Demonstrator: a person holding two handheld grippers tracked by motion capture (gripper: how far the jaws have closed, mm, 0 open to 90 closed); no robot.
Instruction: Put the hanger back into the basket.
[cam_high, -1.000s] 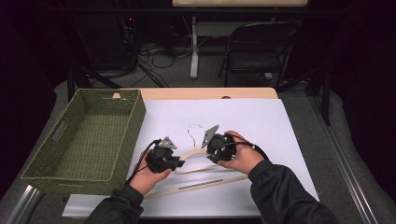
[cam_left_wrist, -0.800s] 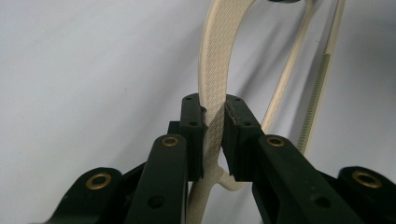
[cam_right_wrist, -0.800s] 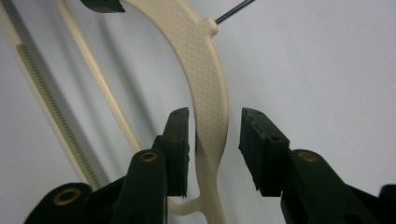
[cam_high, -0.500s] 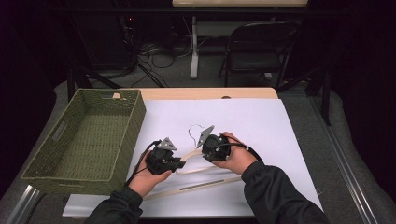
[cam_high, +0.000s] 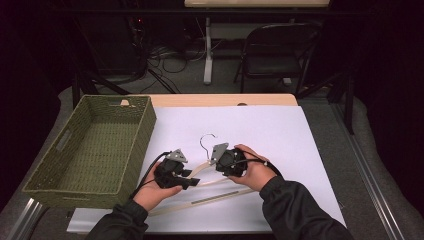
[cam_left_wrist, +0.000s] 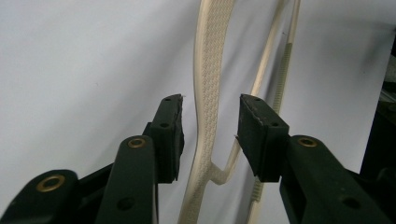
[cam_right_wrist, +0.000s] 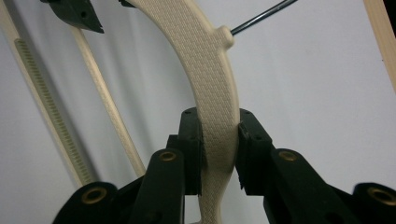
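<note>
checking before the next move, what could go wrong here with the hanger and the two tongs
1. The left tongs have just been opening; their pads stand clear of the hanger, so only the right tongs, which have just been closing, grip it. Lifted by that one arm, it could swing or twist.
2. The right pads pinch a curved, textured arm; it might slide out.
3. The metal hook could snag the white sheet or the basket.

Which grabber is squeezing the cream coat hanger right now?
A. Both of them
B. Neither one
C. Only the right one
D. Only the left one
C. In the right gripper view, the right gripper has both pads pressed against the cream hanger, while in the left gripper view the left gripper has gaps between its pads and the hanger arm that passes between them.
</note>
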